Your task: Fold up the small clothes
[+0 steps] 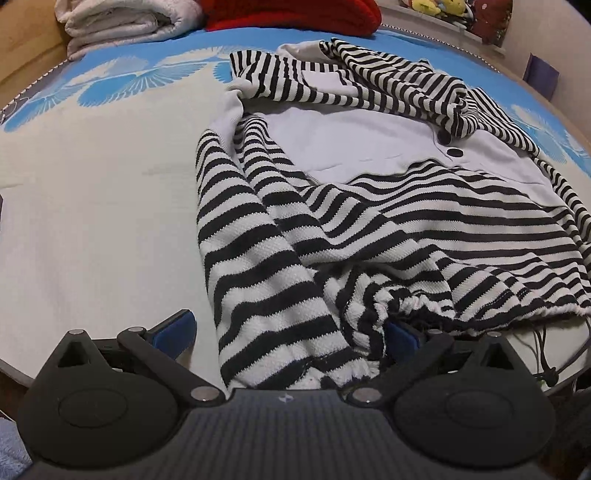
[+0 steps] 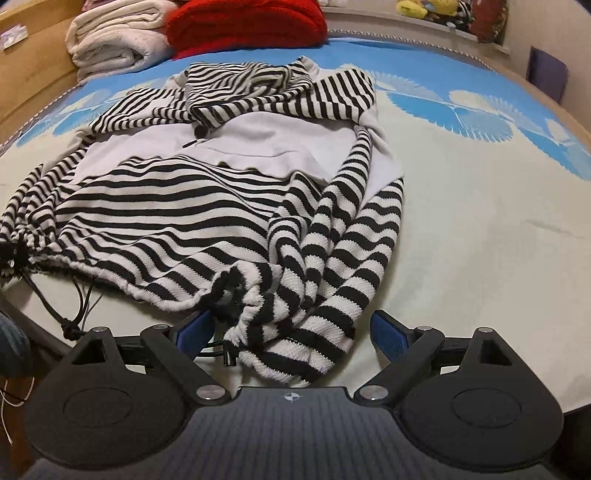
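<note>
My right gripper [image 2: 291,332] and left gripper [image 1: 288,328], both spread, straddle the rumpled black-and-white striped knit top [image 2: 207,206] at the bed's [image 2: 480,229] near edge; folded white blanket [image 2: 114,40] and red knit [image 2: 243,22] at the far edge.

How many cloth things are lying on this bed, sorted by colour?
Black-and-white striped garment: 1
White folded blanket: 1
Red knitted item: 1
Total: 3, all on the blue-and-cream bed cover. Some toys at the far edge are too blurred to count.
</note>
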Available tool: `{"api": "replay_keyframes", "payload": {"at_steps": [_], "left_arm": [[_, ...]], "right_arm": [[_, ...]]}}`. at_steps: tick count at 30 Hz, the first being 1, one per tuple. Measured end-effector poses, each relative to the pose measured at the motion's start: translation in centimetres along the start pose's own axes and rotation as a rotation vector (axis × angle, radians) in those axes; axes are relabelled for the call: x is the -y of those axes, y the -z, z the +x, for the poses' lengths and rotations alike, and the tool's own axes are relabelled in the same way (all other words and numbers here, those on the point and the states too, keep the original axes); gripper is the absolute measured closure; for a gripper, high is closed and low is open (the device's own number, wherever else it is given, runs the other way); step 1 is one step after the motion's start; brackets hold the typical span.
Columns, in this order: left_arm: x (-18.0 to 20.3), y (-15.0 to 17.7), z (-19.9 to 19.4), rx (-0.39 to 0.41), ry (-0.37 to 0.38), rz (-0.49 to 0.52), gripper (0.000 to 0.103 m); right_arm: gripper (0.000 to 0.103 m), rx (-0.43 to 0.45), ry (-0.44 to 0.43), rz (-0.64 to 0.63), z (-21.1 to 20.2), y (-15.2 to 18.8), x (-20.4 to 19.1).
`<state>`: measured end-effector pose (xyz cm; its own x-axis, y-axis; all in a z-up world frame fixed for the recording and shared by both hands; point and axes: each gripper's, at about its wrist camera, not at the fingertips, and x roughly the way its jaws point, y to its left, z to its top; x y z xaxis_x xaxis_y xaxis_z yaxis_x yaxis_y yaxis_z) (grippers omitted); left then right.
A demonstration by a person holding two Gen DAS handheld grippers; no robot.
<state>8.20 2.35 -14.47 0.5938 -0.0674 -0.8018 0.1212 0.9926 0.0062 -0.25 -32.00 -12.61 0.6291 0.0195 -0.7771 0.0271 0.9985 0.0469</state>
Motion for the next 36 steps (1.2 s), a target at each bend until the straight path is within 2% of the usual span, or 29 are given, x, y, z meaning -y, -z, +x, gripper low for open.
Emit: {"api": "replay_keyframes", "payload": {"at_steps": [6,12,21,34,36], "left_arm": [[0.2,-0.2,0.1,-0.009,-0.003,-0.002,0.0],[-0.7,0.3,-0.9,-0.015,0.034,-0.043,0.0],[0.1,0.9,-1.2,-0.006,0.044,0.024,0.0],[-0.9,0.2,-1.0,-0.023,0.069,-0.032,0.0],[-1.2,0.1,-1.3,-0.021,0.109,-0.062,0.0]], "right_arm": [[0.011,-0.022,0.01,0.031,0.9,-0.1,0.2],[0.011,-0.014,0.004,0.044,0.6,0.1,0.5],[0.011,-0.019,0.009,0.035,0.6,0.2,0.2],[0.011,-0.012,-0.019,0.128,0.2,0.1,1.6],[0.011,-0.012,-0.039,0.135,0.1,0.0,1.6]]}}
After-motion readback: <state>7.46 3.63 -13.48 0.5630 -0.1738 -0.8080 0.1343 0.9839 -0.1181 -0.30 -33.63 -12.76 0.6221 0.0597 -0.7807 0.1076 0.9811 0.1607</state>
